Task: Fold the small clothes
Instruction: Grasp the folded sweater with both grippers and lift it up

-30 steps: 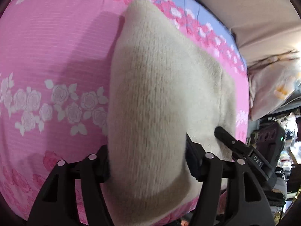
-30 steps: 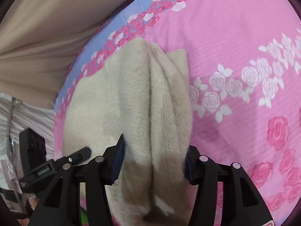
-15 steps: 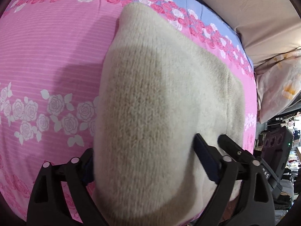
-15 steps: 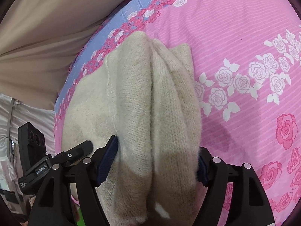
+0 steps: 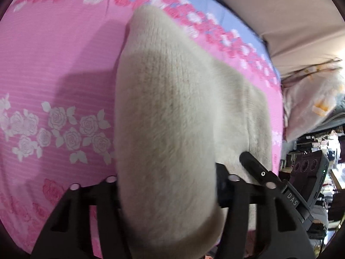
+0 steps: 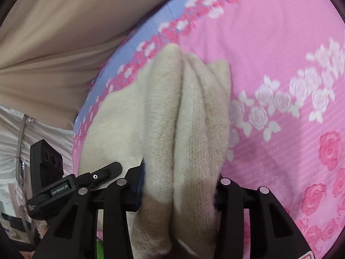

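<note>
A cream knitted garment [image 5: 168,99] lies folded lengthwise on the pink bed sheet, its near end bunched up. In the left wrist view my left gripper [image 5: 167,177] has that thick fold between its jaws; they are closing and the pads press into the knit. The right wrist view shows the garment [image 6: 194,108] as two or three stacked folds. My right gripper [image 6: 179,181] is also closing, its pads squeezing these folds. Each view shows the other gripper's finger beside the garment: the right one's finger [image 5: 256,168] and the left one's finger [image 6: 105,171].
The pink rose-patterned sheet [image 5: 54,64] has a blue border [image 6: 168,10] at its far edge. Beige fabric [image 6: 54,32] rises behind the bed. A pale floral pillow [image 5: 312,103] and dark shelf clutter [image 5: 319,151] sit at the bed's side.
Both pairs of jaws spread wider half a second ago, and the fold bulged between them. They have since come back in onto the knit. The right gripper has risen slightly.
</note>
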A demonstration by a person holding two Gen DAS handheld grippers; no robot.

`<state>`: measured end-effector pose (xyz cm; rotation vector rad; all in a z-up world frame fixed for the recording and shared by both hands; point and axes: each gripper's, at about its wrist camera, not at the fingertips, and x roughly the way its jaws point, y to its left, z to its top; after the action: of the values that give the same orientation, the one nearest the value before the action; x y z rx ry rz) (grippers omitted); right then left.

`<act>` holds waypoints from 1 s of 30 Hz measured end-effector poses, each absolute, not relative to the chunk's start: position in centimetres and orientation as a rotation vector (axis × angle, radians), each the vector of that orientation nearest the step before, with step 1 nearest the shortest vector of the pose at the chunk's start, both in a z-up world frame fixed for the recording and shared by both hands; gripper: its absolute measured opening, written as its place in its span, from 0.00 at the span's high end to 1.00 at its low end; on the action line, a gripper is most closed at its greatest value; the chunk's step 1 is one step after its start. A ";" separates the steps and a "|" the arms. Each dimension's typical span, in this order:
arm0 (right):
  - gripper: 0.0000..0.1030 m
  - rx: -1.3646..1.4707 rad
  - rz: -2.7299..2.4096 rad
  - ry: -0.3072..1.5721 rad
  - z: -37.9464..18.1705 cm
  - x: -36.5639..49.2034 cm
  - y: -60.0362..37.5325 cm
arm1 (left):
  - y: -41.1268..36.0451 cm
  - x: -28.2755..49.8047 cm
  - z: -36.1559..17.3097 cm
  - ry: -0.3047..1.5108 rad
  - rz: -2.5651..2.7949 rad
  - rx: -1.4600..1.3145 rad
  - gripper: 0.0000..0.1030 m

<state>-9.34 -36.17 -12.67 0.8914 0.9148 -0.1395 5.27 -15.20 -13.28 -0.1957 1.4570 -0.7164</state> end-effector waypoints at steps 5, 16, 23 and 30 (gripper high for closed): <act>0.61 0.784 -0.148 0.812 -5.4 -10.4 -35.4 | -14.9 4.5 -7.4 1.362 -0.800 -0.198 0.52; 0.60 0.630 -0.077 0.573 7.0 -9.7 -29.8 | -9.7 4.2 5.9 1.034 -0.885 -0.197 0.50; 0.60 0.556 0.046 0.501 11.3 -6.1 -23.9 | -2.5 5.5 10.8 0.876 -0.849 -0.236 0.49; 0.59 0.502 0.155 0.475 13.0 -1.2 -16.6 | 6.2 8.2 12.6 0.776 -0.786 -0.263 0.49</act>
<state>-1.23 -16.56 12.99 0.5021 0.4750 0.1552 8.15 6.25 12.56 -0.2630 0.7764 -0.7859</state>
